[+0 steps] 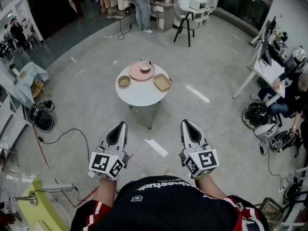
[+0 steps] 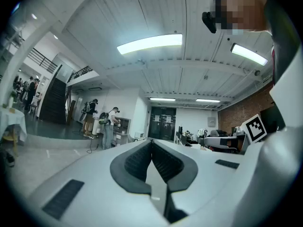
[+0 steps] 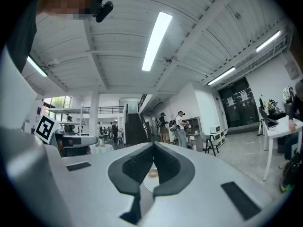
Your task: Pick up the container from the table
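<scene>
A small round white table (image 1: 142, 94) stands on the floor some way ahead of me. On it lie a tan rectangular container (image 1: 162, 82) at the right, a tan round bowl (image 1: 124, 81) at the left, and a pink plate (image 1: 139, 73) at the back bearing a small white bowl (image 1: 145, 66). My left gripper (image 1: 120, 125) and right gripper (image 1: 187, 123) are held level near my body, well short of the table. Both are shut and hold nothing. In the left gripper view the gripper (image 2: 151, 142) has its pads together. In the right gripper view the gripper (image 3: 153, 146) shows the table (image 3: 147, 184) low between its jaws.
Cables (image 1: 67, 134) and a dark bag (image 1: 42, 119) lie on the floor at the left. A seated person at a white desk (image 1: 269, 71) and more bags (image 1: 262, 124) are at the right. People stand by a counter (image 1: 142, 6) and a chair (image 1: 185, 18) behind the table.
</scene>
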A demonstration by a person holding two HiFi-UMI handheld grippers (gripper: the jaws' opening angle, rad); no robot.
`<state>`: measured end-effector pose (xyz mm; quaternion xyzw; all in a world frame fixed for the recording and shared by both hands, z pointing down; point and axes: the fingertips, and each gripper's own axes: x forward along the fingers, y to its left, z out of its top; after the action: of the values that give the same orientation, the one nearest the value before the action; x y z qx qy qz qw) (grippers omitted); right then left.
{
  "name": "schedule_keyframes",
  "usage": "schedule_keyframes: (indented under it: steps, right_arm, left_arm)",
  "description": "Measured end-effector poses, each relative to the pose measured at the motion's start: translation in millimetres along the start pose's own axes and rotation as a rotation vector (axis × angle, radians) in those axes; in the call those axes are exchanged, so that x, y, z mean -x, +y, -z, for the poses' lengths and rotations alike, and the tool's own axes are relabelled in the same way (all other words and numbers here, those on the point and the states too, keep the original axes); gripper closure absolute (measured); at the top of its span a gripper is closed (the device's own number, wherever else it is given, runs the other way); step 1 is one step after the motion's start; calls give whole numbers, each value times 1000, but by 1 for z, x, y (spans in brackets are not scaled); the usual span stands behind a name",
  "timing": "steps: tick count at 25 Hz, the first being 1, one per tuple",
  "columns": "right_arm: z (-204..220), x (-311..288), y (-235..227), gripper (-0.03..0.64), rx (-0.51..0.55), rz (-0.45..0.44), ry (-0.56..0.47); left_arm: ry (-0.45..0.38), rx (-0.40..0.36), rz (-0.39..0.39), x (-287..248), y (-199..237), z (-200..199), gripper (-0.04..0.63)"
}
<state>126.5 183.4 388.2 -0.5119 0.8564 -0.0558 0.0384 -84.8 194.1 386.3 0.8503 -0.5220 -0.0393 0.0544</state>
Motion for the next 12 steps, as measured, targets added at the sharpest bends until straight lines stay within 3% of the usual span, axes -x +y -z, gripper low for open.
schedule_keyframes:
  steps: [12]
  right_arm:
    - [-5, -2, -3, 612, -2, 1, 1]
  left_arm:
    - [6, -1, 8, -5, -3, -1, 572]
